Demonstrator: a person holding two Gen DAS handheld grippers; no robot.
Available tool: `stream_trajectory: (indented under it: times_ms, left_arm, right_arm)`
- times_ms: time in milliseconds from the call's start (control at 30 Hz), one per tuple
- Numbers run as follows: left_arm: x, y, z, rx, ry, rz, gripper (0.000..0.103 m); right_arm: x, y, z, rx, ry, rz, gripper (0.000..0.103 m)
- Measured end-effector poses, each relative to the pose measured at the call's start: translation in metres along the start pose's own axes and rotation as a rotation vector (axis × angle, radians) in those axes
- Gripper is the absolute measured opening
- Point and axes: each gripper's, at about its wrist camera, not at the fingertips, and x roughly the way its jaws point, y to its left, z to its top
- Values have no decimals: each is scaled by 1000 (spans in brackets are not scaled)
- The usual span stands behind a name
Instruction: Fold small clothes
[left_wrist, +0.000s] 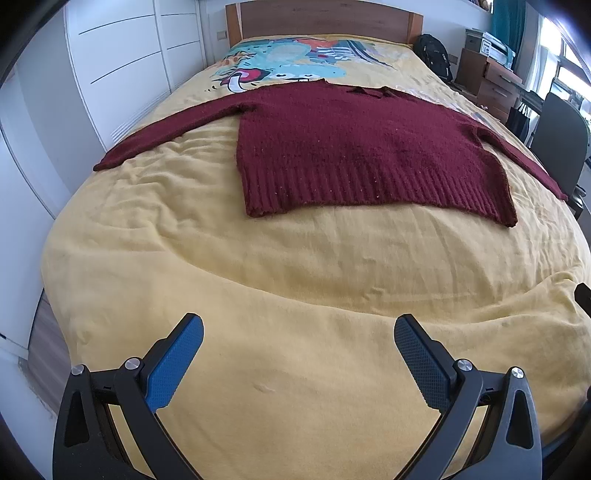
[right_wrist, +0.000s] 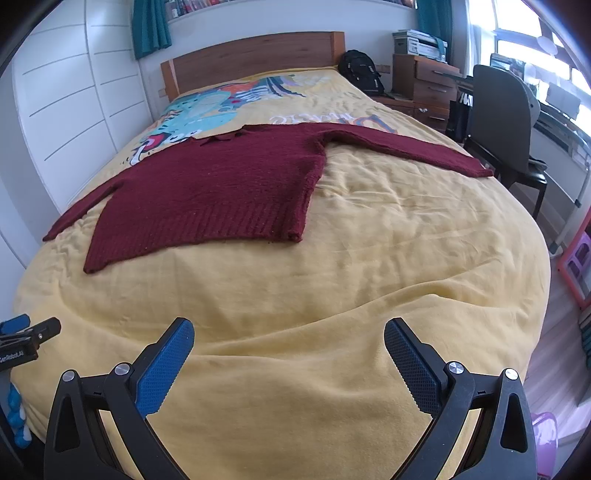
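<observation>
- Sweater (left_wrist: 351, 147), dark red knit, lies flat on the yellow bedspread (left_wrist: 295, 280) in the left wrist view: ribbed hem toward the camera, collar toward the wooden headboard (left_wrist: 317, 16), both sleeves spread out to the sides.
- Left gripper (left_wrist: 298, 354) hangs over bare bedspread near the foot of the bed, fingers (left_wrist: 177, 362) spread wide, nothing between them, well apart from the hem.
- Judgement: no fold begun. The near sleeve, running off to the left of this view, looks the natural first grab for this hand.
- Right wrist view: same sweater (right_wrist: 229, 184), body left of centre, one sleeve reaching right toward the dark chair (right_wrist: 506, 122) beside the bed.
- Right gripper (right_wrist: 289, 354) also over bare bedspread, fingers (right_wrist: 166, 365) spread, holding nothing. Part of the left gripper (right_wrist: 29, 339) shows at the left edge.
- To do the step well: bring each gripper to a sleeve cuff, pinch only the knit and not the bedspread beneath, lift low, and lay the sleeve across the body without dragging the hem.
- Risk: thick knit may bunch; the bedspread is already wrinkled and could come up with it.
</observation>
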Motion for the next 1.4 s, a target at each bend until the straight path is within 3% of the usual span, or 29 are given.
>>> stream_trajectory:
  times_ms: [300,1400]
  left_arm:
    - [1,2,-1,2,1,-9,102]
    - [1,1,-2,-5,31,-35,102]
  right_arm:
    - [-3,-13,-4,2,-2,0,103]
    - [-1,-3,-3,6,-12,-1,103]
